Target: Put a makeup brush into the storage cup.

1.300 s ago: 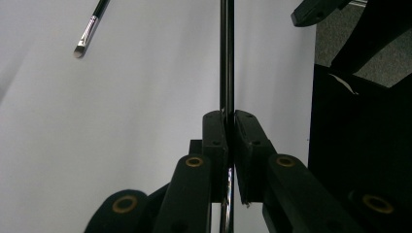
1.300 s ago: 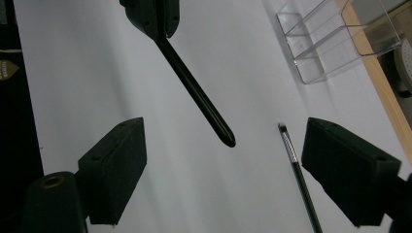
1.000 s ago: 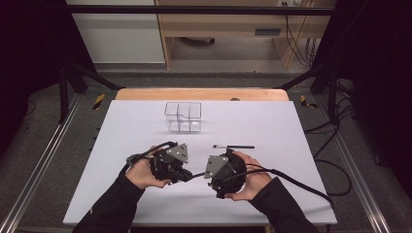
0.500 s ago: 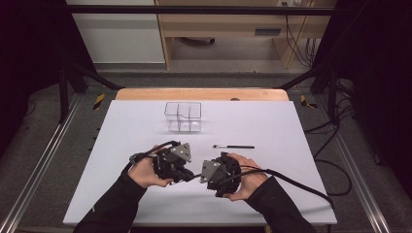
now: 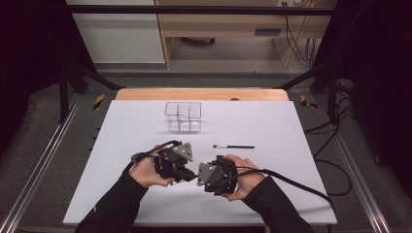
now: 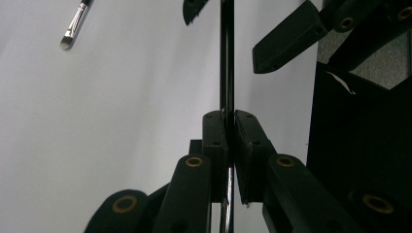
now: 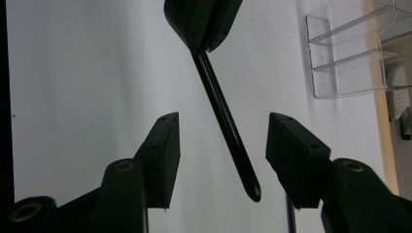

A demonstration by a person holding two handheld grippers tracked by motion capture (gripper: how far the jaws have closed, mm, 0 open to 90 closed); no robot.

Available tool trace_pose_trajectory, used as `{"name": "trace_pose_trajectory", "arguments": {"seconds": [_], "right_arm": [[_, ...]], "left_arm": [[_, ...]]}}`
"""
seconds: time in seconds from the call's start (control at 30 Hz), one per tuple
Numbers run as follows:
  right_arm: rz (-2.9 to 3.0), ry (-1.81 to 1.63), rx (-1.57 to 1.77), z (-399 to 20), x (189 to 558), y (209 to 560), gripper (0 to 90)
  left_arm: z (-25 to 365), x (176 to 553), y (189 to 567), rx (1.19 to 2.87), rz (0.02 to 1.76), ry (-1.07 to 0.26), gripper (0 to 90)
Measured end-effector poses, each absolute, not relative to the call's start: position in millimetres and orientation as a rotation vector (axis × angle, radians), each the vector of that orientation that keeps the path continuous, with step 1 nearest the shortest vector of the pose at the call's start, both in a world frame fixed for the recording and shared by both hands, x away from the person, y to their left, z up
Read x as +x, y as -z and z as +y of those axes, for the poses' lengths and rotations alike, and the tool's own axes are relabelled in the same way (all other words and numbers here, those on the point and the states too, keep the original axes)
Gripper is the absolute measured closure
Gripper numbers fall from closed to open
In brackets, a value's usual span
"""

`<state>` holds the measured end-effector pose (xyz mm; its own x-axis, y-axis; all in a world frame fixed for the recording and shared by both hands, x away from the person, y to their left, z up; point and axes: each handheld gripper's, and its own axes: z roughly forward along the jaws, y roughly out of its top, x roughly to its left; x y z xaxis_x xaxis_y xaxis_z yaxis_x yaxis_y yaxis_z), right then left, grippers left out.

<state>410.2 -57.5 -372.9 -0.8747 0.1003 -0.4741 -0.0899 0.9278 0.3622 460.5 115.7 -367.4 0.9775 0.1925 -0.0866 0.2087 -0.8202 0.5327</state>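
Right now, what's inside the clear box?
The clear box looks empty: the white table shows through its compartments. The far corners are too small to check. One brush lies outside it, on the table.

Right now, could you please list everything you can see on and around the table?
Thin stick: one, black, clamped in the left gripper's jaws, its free end between the right gripper's open jaws, untouched.
Brush: one, black handle with silver ferrule, flat on the table, right of centre.
Organiser box: one, clear, divided into compartments, far middle of the table.
Table: one, white top with a wooden far edge.
Left gripper: one, black, shut on the stick.
Right gripper: one, black, jaws just closing, pads not yet touching.
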Motion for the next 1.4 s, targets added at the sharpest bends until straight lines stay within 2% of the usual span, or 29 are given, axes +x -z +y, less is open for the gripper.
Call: {"name": "trace_pose_trajectory", "arguments": {"seconds": [1.0, 1.4], "right_arm": [[2.533, -0.45, -0.156, -46.0, 407.5, 379.8, 76.7], [2.535, -0.445, -0.185, -46.5, 408.0, 380.9, 80.9]], "left_arm": [[114.0, 460.8, 367.8, 2.55, 0.294, 0.082, 83.3], [116.6, 461.2, 365.8, 2.534, 0.291, 0.082, 83.2]]}}
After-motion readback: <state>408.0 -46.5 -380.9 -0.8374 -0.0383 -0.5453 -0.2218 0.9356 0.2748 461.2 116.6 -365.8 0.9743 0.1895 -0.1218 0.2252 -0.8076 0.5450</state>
